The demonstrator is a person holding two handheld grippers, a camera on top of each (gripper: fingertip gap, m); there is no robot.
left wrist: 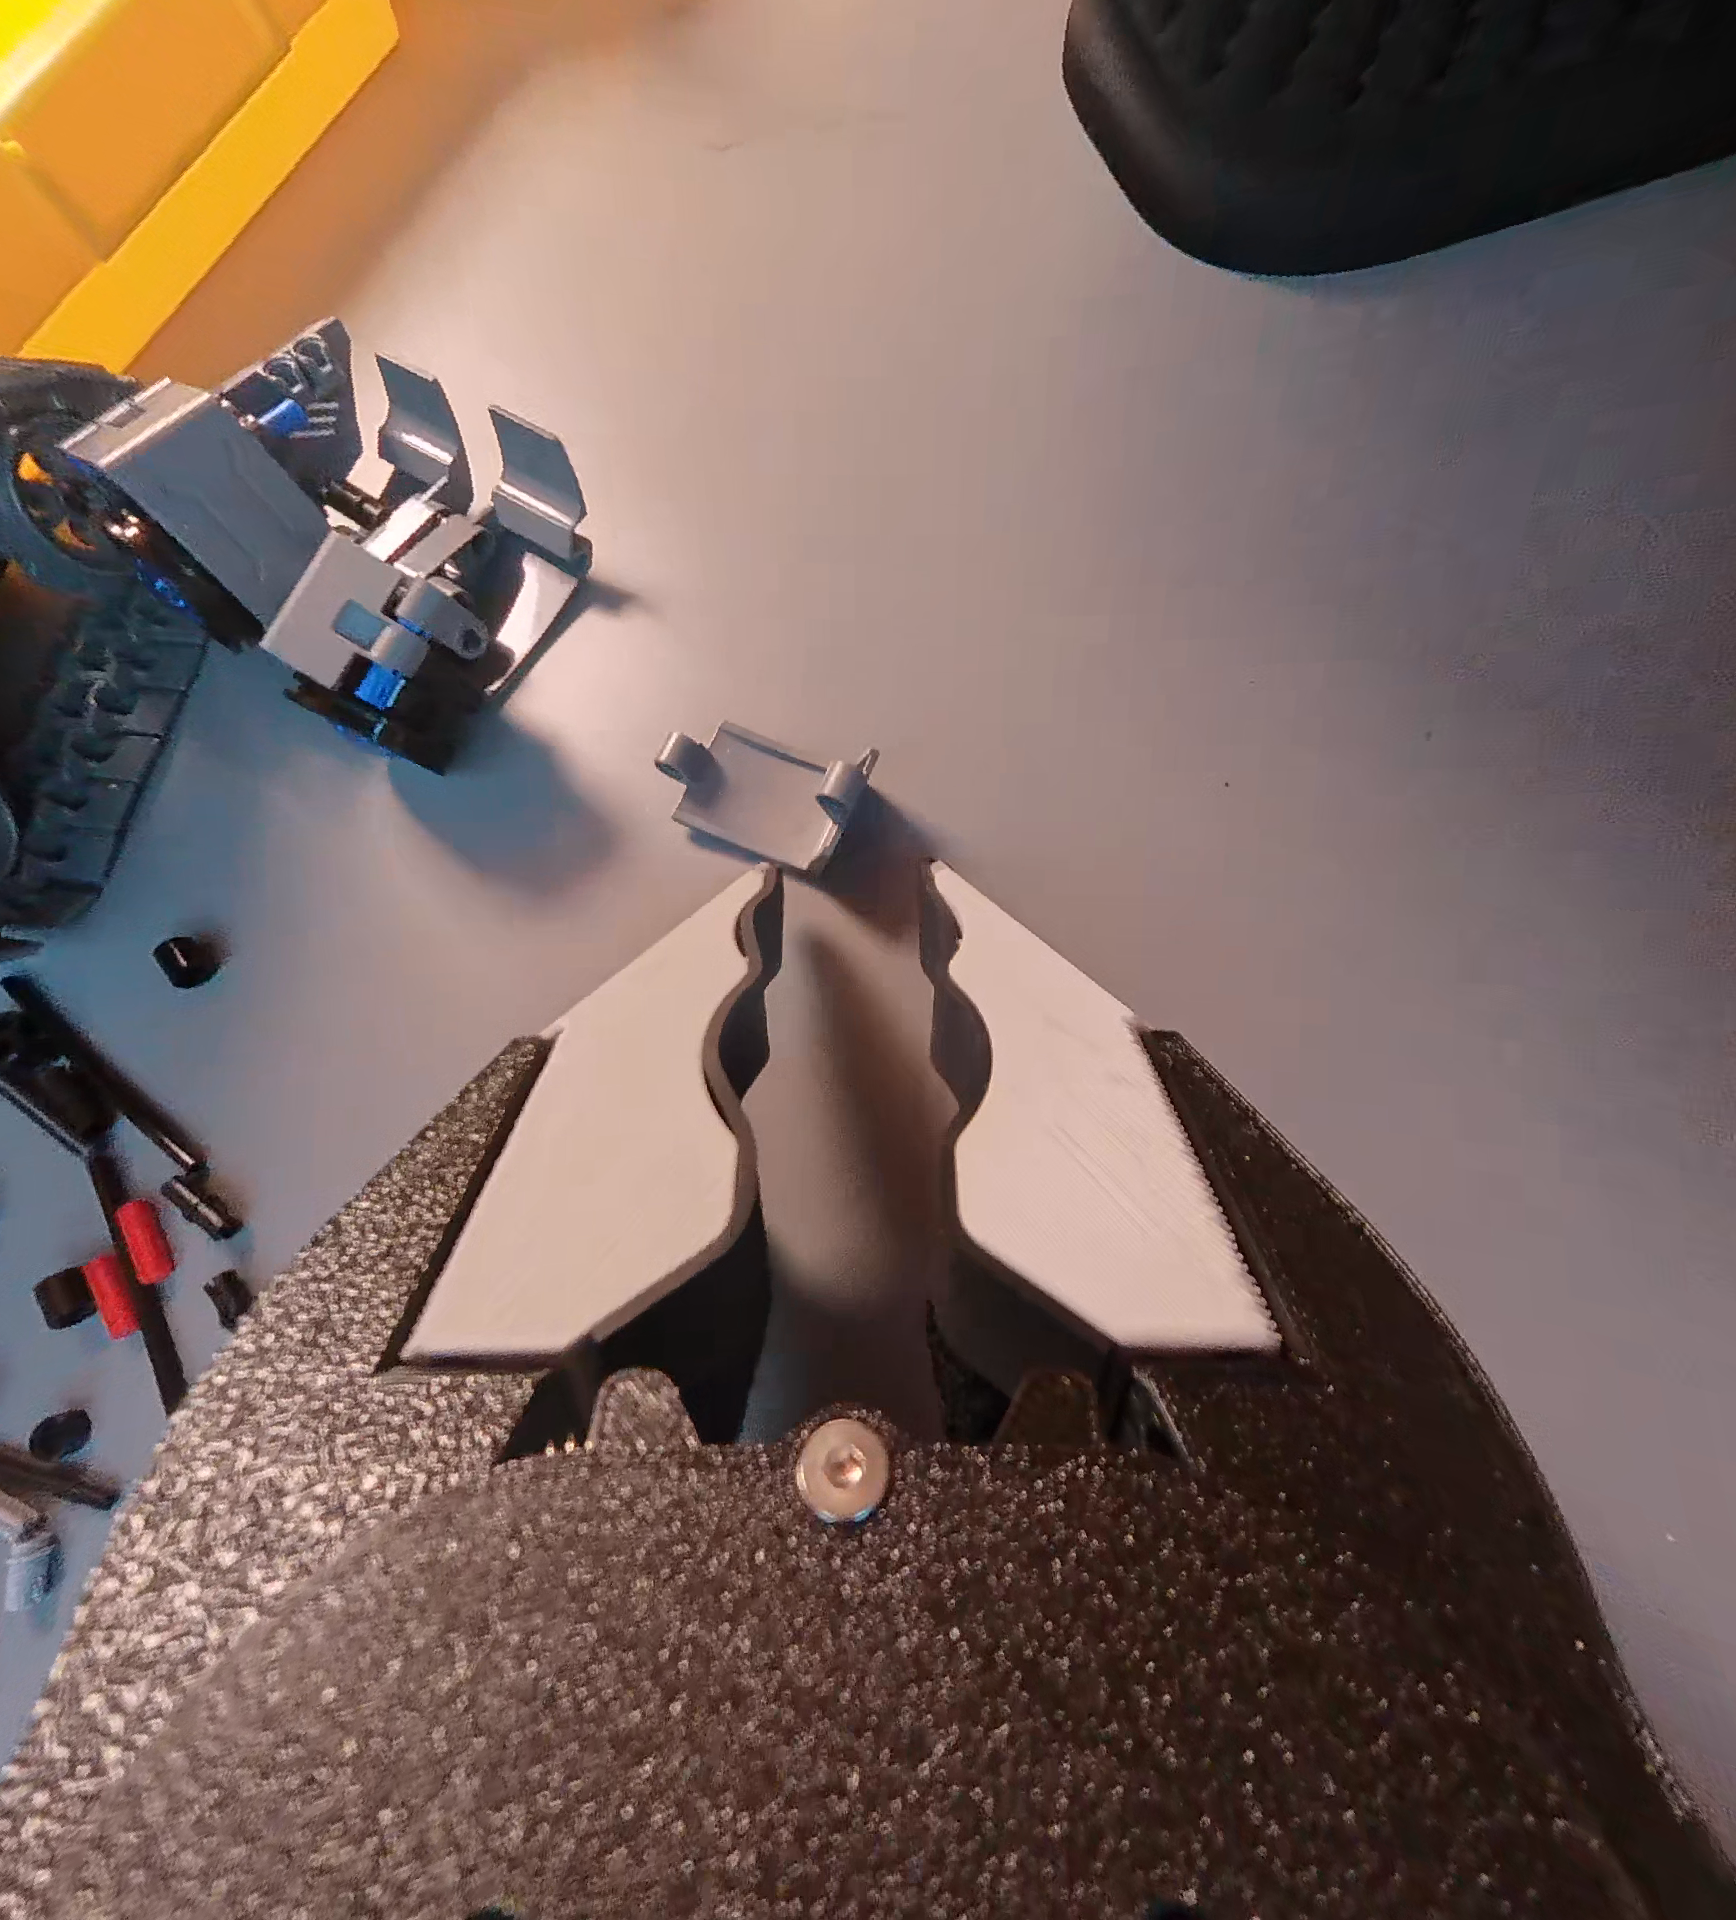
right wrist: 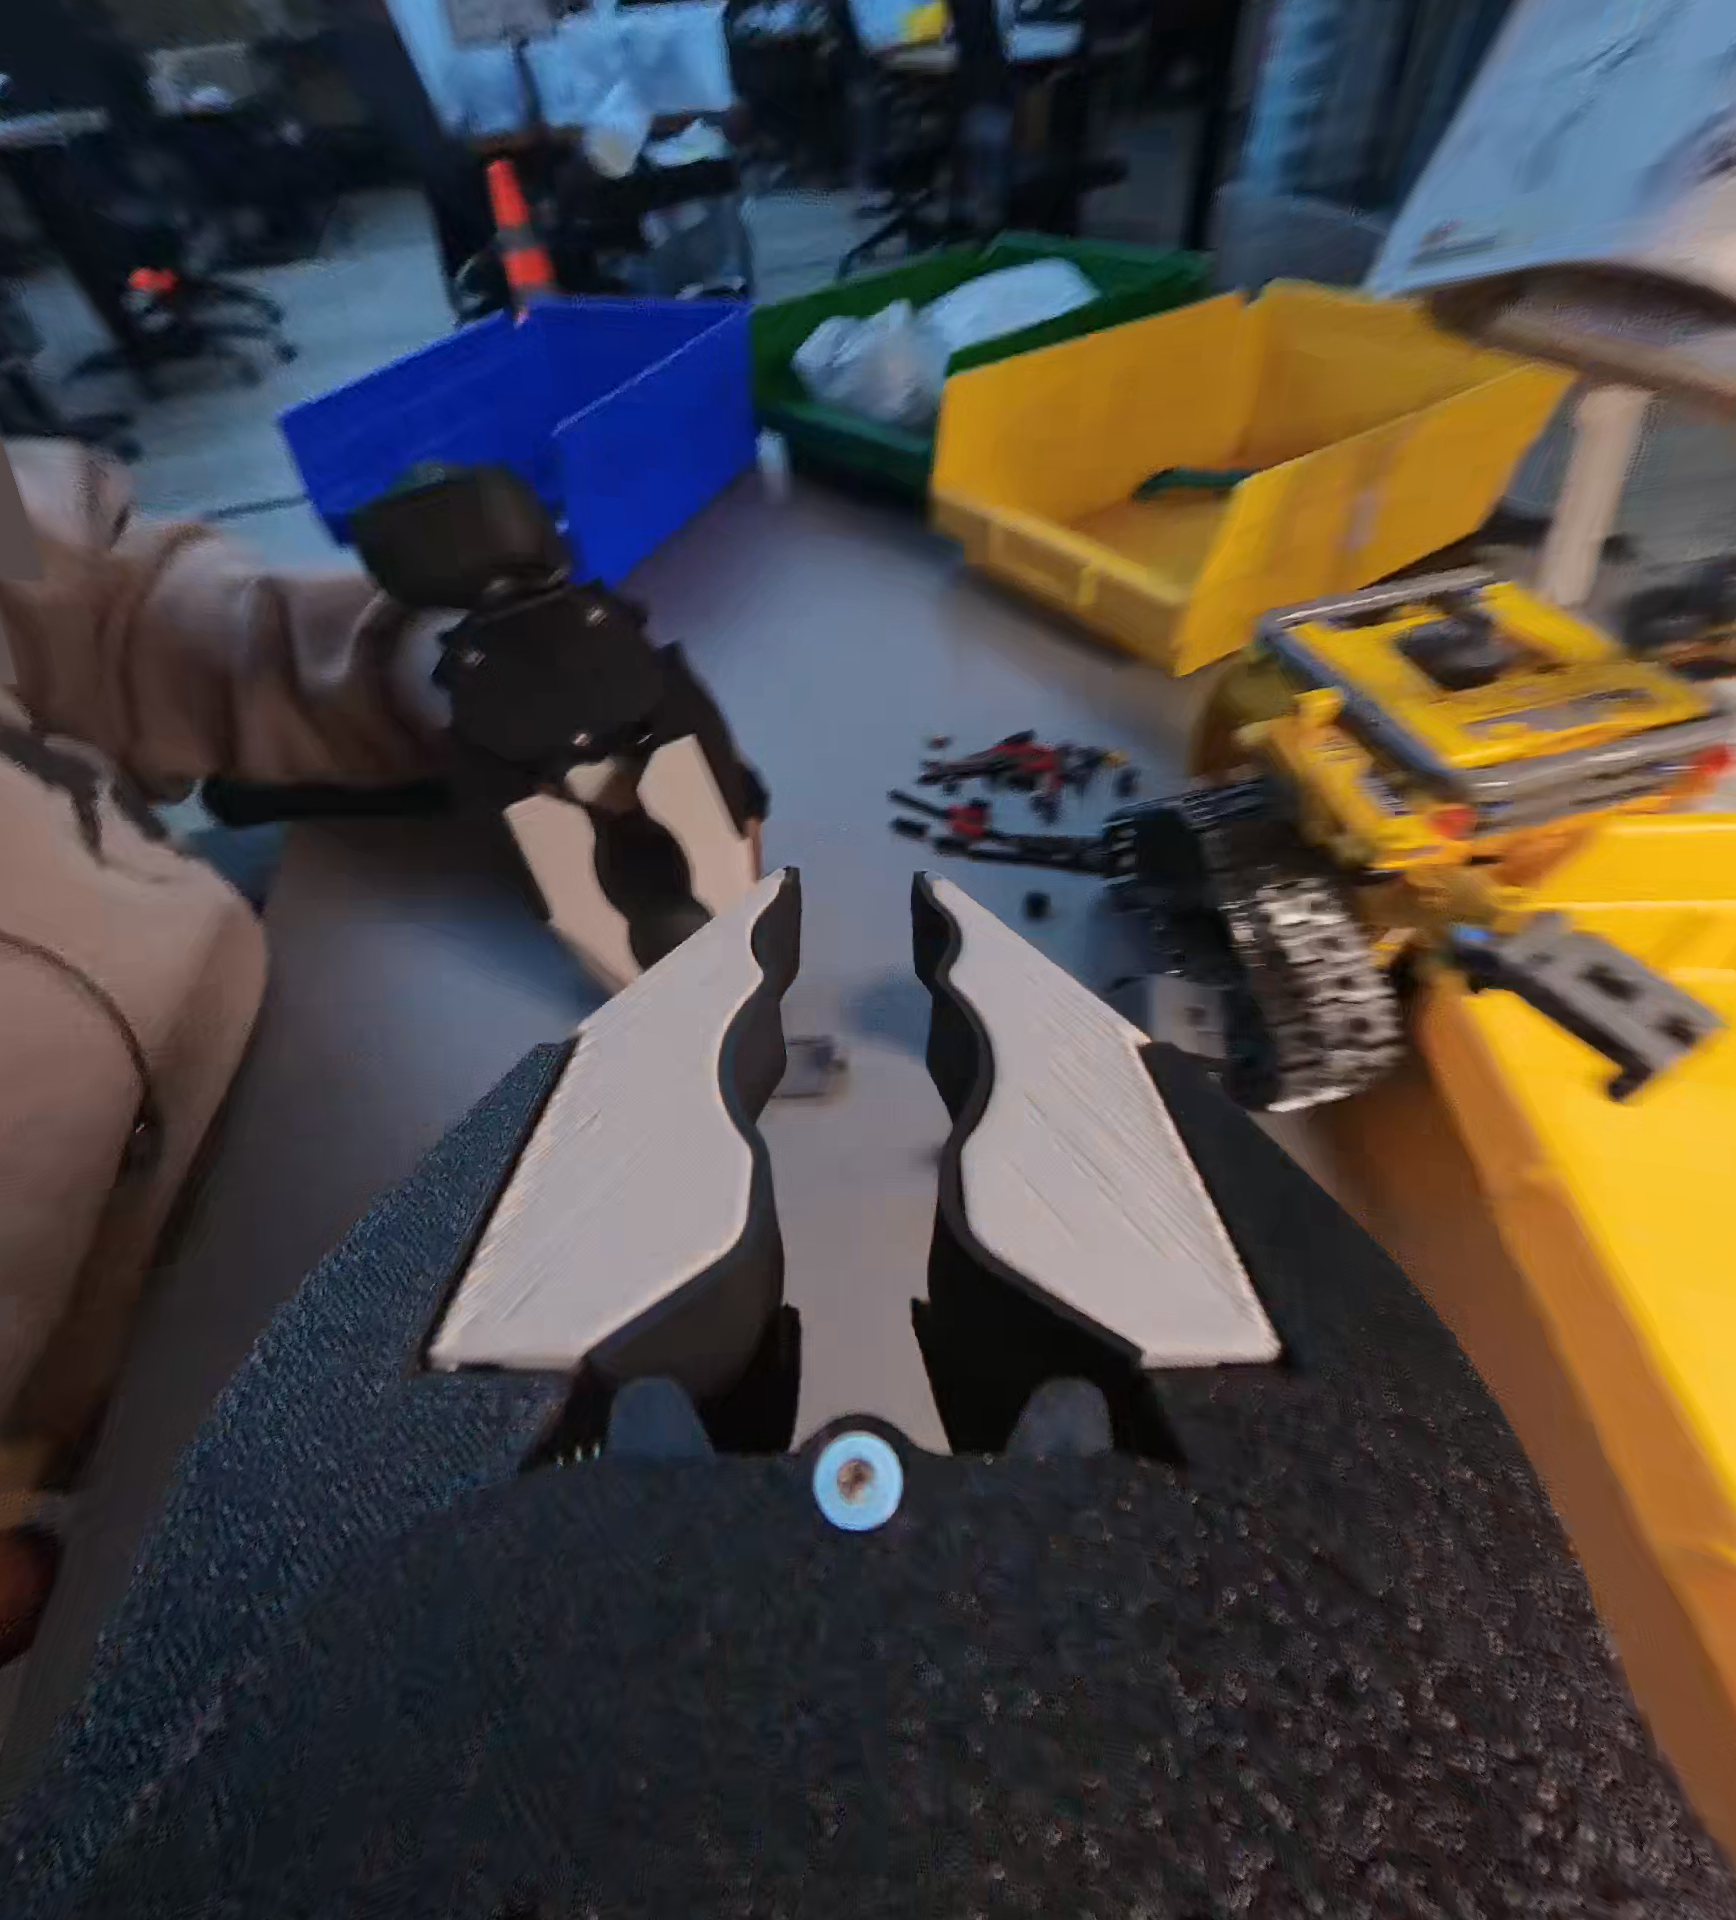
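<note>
My left gripper (left wrist: 851, 881) is open and empty, its tips just short of a small flat grey brick panel (left wrist: 760, 798) that lies on the grey table. Left of it stands a grey and black brick-built claw assembly (left wrist: 365, 551) joined to a tracked toy vehicle (left wrist: 2, 665). My right gripper (right wrist: 853, 883) is open and empty above the table. In the right wrist view the left gripper (right wrist: 635, 904) shows farther off at the left, held by a person's sleeved arm (right wrist: 178, 665), and the yellow tracked vehicle (right wrist: 1383, 831) stands at the right. A small grey piece (right wrist: 807, 1062) lies between my right fingers.
Loose black, red and grey small parts (left wrist: 64, 1278) lie at the left, also seen ahead in the right wrist view (right wrist: 1009, 779). Yellow bins (right wrist: 1228, 468) (right wrist: 1653, 1195), a blue bin (right wrist: 573, 426) and a green bin (right wrist: 947, 312) stand at the back and right. A black chair seat (left wrist: 1446, 125) is beyond the table edge. Left tips to right tips: about 15 cm.
</note>
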